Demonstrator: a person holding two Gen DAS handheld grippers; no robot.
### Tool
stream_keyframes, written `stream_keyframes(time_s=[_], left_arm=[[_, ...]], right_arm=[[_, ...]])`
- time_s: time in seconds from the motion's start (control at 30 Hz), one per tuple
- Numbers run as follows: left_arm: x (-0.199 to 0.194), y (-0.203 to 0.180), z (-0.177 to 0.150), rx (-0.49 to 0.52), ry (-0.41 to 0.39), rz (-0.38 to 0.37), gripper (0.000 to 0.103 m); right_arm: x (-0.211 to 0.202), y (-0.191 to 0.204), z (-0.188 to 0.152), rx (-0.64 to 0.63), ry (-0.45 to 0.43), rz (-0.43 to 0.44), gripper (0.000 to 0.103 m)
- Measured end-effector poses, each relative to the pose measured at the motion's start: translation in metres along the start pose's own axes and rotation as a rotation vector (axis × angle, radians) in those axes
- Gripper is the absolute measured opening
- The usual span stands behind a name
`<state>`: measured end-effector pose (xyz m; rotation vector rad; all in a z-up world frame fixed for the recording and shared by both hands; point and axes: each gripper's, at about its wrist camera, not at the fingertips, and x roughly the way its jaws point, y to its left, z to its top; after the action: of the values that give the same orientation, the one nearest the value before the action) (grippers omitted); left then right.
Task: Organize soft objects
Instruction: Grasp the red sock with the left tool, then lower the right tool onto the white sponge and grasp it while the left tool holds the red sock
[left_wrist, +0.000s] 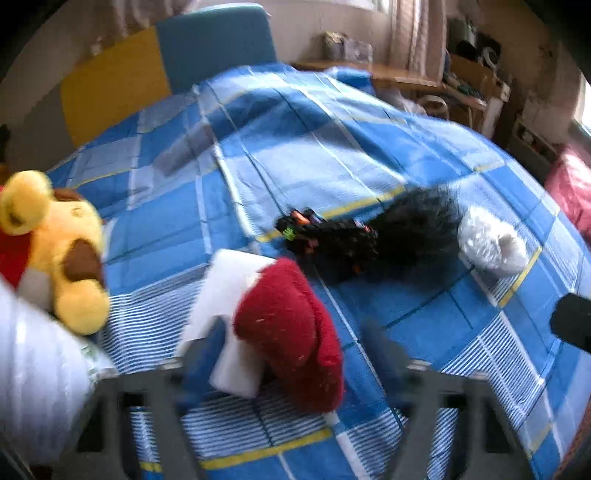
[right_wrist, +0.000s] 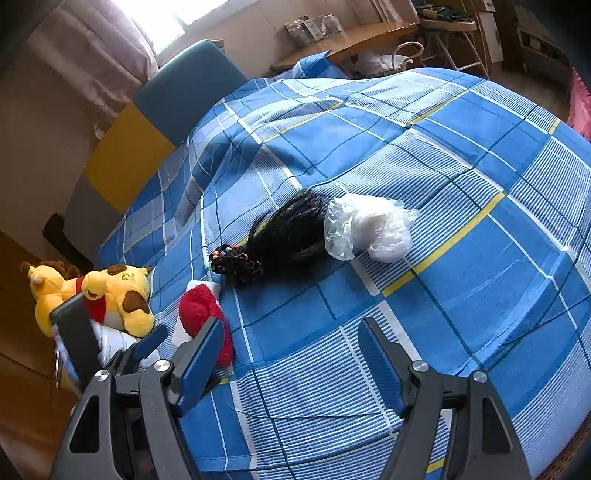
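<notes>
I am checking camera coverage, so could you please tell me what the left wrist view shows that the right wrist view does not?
Only the left wrist view shows the left gripper from behind, the red and white plush between its fingers. Only the right wrist view shows the right gripper, open over bare bedspread. Both show the yellow plush, the black wig and the white bagged bundle.

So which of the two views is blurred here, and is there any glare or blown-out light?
Left wrist view: motion-smeared throughout, the red plush and black wig soft-edged. Right wrist view: sharp, the wig's strands and plastic-wrapped white bundle crisp, though the window at top left is blown out white. Both bend the bedspread fisheye-style.
</notes>
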<state>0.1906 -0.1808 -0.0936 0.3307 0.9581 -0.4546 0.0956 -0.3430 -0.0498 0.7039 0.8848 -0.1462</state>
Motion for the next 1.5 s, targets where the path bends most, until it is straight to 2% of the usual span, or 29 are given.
stream_keyframes(time_s=[0.03,0.07,0.1,0.13,0.27,0.33,0.47,0.53,0.7,0.77,0.83,0.97,1.17,1.33,1.43,1.5], left_arm=[[0.002,0.000,0.000,0.006,-0.004,0.016,0.045],[-0.002,0.003,-0.001,-0.003,-0.029,0.004,0.033],[-0.006,0.007,-0.003,-0.023,-0.036,-0.030,0.030],[-0.013,0.010,-0.005,-0.045,-0.047,-0.054,0.030],[-0.053,0.018,-0.019,-0.068,-0.124,-0.090,0.030],[-0.075,0.020,-0.033,-0.071,-0.154,-0.095,0.030],[-0.100,0.019,-0.067,-0.060,-0.147,-0.106,0.030],[-0.111,0.017,-0.091,-0.050,-0.138,-0.108,0.030],[-0.117,0.010,-0.148,-0.023,-0.077,-0.080,0.030],[-0.114,0.010,-0.167,-0.017,-0.048,-0.050,0.030],[-0.109,0.013,-0.180,-0.032,-0.034,-0.052,0.030],[-0.107,0.016,-0.186,-0.038,-0.068,-0.070,0.030],[-0.107,0.019,-0.192,-0.065,-0.103,-0.105,0.030],[-0.107,0.021,-0.195,-0.076,-0.133,-0.120,0.030],[-0.108,0.024,-0.197,-0.088,-0.147,-0.137,0.030],[-0.108,0.026,-0.198,-0.099,-0.151,-0.152,0.030]], right_arm=[[0.000,0.000,0.000,0.000,0.000,-0.001,0.076],[0.000,-0.001,0.001,0.002,-0.001,-0.006,0.076],[-0.001,-0.003,0.001,0.009,-0.008,-0.008,0.076],[-0.004,-0.006,0.002,0.027,-0.023,-0.005,0.076],[-0.034,-0.042,0.012,0.198,-0.173,0.028,0.076],[-0.042,-0.060,0.013,0.294,-0.212,0.048,0.076],[-0.032,-0.080,0.011,0.407,-0.160,0.083,0.076],[-0.026,-0.079,0.010,0.405,-0.125,0.083,0.076],[-0.014,-0.071,0.007,0.353,-0.070,0.059,0.076],[-0.006,-0.067,0.006,0.325,-0.028,0.071,0.076],[0.002,-0.055,0.005,0.272,0.017,0.087,0.076],[0.015,-0.014,-0.004,0.063,0.086,0.079,0.076],[0.043,0.043,-0.031,-0.145,0.229,0.074,0.076],[0.070,0.086,-0.033,-0.174,0.246,0.052,0.077],[0.100,0.117,-0.028,-0.169,0.268,0.012,0.086],[0.115,0.129,-0.025,-0.165,0.274,-0.030,0.086]])
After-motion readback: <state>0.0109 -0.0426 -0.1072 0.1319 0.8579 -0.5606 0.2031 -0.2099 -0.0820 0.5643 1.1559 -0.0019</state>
